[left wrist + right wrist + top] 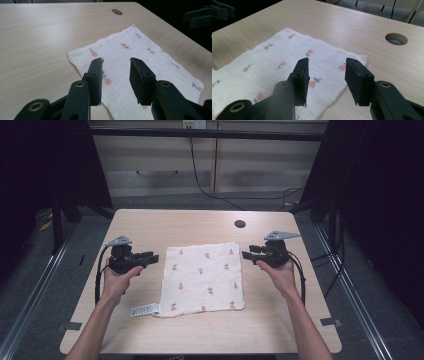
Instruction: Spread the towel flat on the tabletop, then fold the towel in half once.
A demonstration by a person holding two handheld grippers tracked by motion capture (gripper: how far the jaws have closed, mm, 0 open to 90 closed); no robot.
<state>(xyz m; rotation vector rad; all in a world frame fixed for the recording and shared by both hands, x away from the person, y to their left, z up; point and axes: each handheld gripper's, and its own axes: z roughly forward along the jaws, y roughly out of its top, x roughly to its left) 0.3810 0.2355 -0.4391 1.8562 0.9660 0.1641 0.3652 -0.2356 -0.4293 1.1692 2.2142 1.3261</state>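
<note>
Cloth is what my work turns on: a white square printed with small red flowers, lying flat and unfolded on the wooden table, roughly in its middle. Everything else I place by it. Beyond its far edge and a little toward my right sits the round cable hole in the tabletop, well apart from the fabric. At its near corner on my left side a small white label sticks out onto the bare wood.

My left gripper hovers just beside the cloth's far corner on my left, pointing inward across the fabric; in the left gripper view the jaws stand spread, with printed cloth showing in the gap below them and nothing pinched. My right gripper mirrors it at the cloth's far corner on my right, also aimed inward, jaws likewise parted and empty; in the right gripper view that corner lies just ahead of the tips.

I judge this to be the approach step of a fold: both tools open and lined up on the two far corners, no grasp made yet. The next move, as I see it, calls for lowering each tool until one jaw slides under the corner's edge and the other lies over it, then pressing together on the thin fabric alone. The cloth is limp and lies tight against the wood, so catching its edge may take a shallow, scooping angle.
</note>
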